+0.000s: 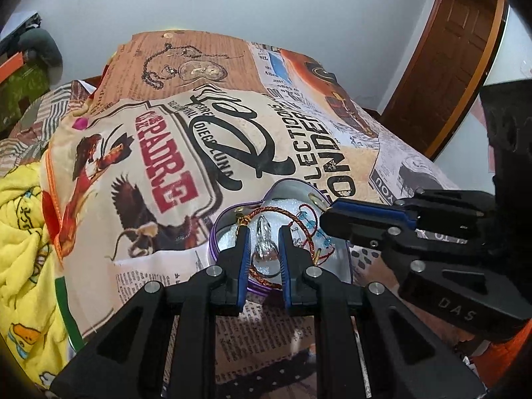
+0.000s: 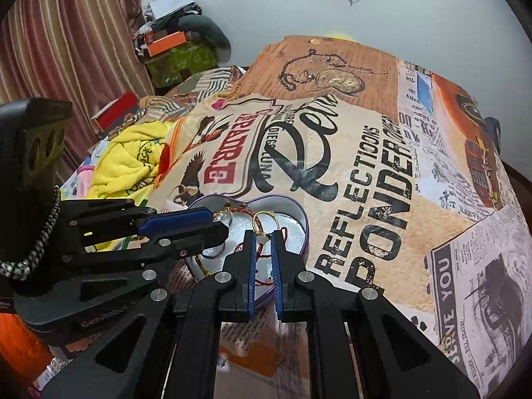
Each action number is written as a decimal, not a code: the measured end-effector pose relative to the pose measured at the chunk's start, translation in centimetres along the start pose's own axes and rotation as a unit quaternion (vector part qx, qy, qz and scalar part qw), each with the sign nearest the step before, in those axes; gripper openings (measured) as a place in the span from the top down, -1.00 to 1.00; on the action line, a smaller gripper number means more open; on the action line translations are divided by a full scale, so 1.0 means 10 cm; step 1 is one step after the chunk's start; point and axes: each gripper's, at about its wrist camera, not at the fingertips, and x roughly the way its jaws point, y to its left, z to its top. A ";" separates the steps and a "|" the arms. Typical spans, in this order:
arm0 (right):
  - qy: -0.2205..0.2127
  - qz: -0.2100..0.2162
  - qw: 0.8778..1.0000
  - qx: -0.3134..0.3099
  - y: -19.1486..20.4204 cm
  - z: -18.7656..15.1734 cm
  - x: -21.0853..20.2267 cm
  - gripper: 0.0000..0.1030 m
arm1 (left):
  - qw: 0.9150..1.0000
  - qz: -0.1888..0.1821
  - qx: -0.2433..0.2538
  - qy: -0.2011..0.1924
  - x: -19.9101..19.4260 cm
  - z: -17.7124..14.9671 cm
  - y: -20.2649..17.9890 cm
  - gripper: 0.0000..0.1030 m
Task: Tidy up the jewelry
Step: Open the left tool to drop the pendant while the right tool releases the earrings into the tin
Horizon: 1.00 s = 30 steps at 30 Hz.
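Observation:
A purple heart-shaped tin (image 1: 214,232) (image 2: 307,229) with white lining stands on the printed bedspread. In it lie a red-gold cord bracelet (image 1: 276,213), blue bead pieces (image 1: 307,221) and other jewelry. My left gripper (image 1: 263,237) is over the tin, its fingers closed on a clear silver ring (image 1: 265,249). My right gripper (image 2: 263,236) is over the tin too, shut on a gold ring (image 2: 262,224) by its lower part. Each gripper shows in the other's view, the right one (image 1: 335,214) and the left one (image 2: 216,224), tips over the tin.
The printed bedspread (image 2: 365,166) covers the bed. A yellow towel (image 1: 20,219) (image 2: 129,159) lies bunched at the left. Boxes and clutter (image 2: 173,50) are stacked by the striped curtain. A brown door (image 1: 449,63) stands at the right.

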 end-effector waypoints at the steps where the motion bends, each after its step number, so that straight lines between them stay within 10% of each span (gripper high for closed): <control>1: 0.001 0.001 1.000 0.000 0.00 0.00 0.01 0.85 | 1.000 0.000 -0.001 -0.002 -0.02 0.00 0.00 0.72; 23: 0.023 -0.026 0.999 -0.023 0.09 -0.05 0.09 0.85 | 0.996 0.078 0.021 -0.030 -0.34 -0.05 0.03 0.58; 30: 0.016 -0.034 0.999 -0.028 0.11 -0.07 -0.03 0.51 | 0.995 0.087 0.020 -0.033 -0.43 -0.06 0.00 0.49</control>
